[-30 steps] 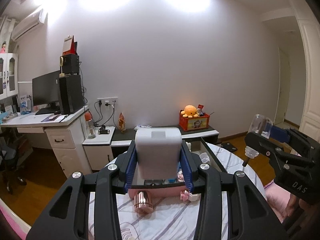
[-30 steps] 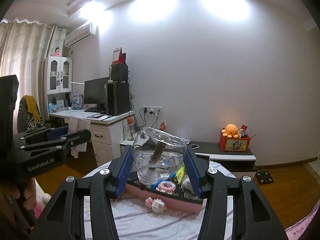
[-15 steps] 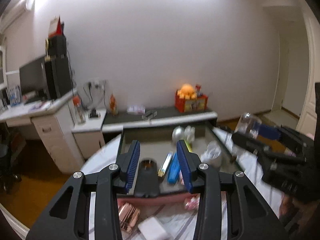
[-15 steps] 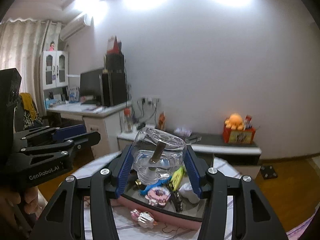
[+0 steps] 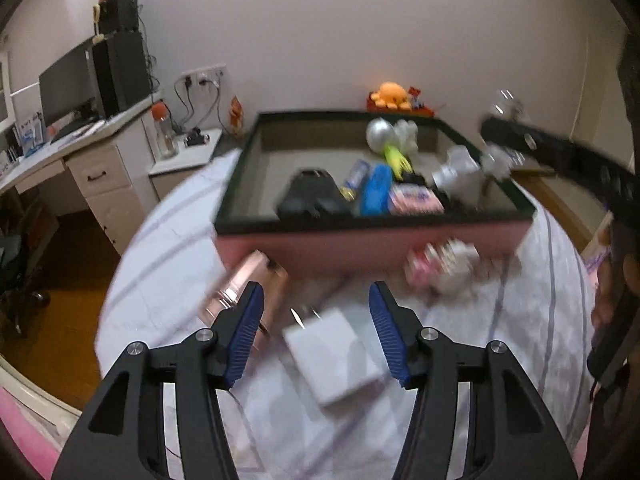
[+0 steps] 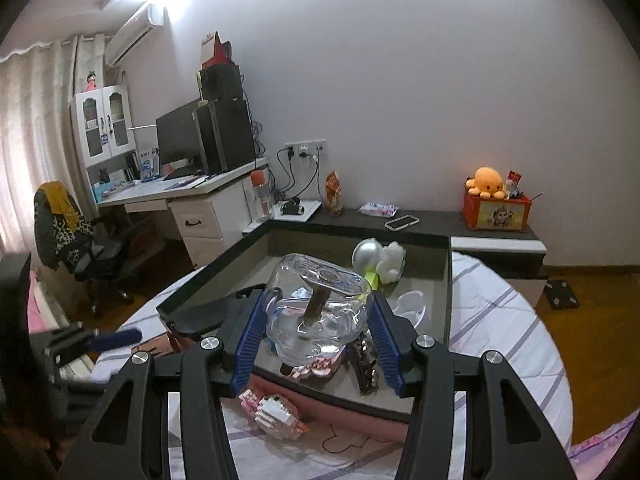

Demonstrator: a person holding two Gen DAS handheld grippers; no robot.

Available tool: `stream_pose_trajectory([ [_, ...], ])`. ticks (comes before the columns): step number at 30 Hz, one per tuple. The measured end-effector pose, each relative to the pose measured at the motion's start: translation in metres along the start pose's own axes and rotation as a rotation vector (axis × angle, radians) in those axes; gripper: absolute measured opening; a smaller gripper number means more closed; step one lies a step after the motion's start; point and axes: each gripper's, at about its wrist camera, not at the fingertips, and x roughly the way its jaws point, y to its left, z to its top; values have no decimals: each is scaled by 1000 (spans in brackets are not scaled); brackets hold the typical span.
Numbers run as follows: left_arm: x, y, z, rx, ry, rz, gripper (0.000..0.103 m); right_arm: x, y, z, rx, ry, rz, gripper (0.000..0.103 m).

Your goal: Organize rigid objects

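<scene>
My left gripper (image 5: pixel 316 296) points down at the striped bedsheet, and its jaws are opening. A white block (image 5: pixel 334 356) lies flat on the sheet between the fingers, with no pad touching it. A rose-gold cylinder (image 5: pixel 248 284) lies just left of the left finger. Ahead stands a pink box (image 5: pixel 372 240) with a dark rim, holding several small items. My right gripper (image 6: pixel 318 304) is shut on a clear jar (image 6: pixel 316 280) with a dark stick inside, held above the near part of the box (image 6: pixel 208 292).
A pink and white brick figure (image 6: pixel 276 408) sits on the sheet against the box's front wall. The bed's rounded edge drops to a wooden floor. A desk with a monitor (image 6: pixel 180 144) stands to the left, and a low cabinet with an orange plush toy (image 6: pixel 486 180) behind.
The white block has left my left gripper's jaws and now lies on the sheet. That gripper sank, tilted down and widened. My right gripper carried the jar lower and over the box.
</scene>
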Motion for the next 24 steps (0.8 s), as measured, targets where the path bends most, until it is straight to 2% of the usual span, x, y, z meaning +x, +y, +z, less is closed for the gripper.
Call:
stream_pose_trajectory([
  [6,13,-9,-13,12,71,24,56,-1,1,1,3,5,18,53],
  [11,21,-11,-16,24,86,85,56,-3,-1,1,4,10,28,53],
  [13,29,-12,-20,22,120,74,49,-3,-3,0,7,11,31,53],
  [18,28,-14,-20,30,103,59,40,-4,-5,-1,8,14,29,53],
  [24,19,-15,-15,35,91,30,40,-4,-5,-1,9,17,25,53],
])
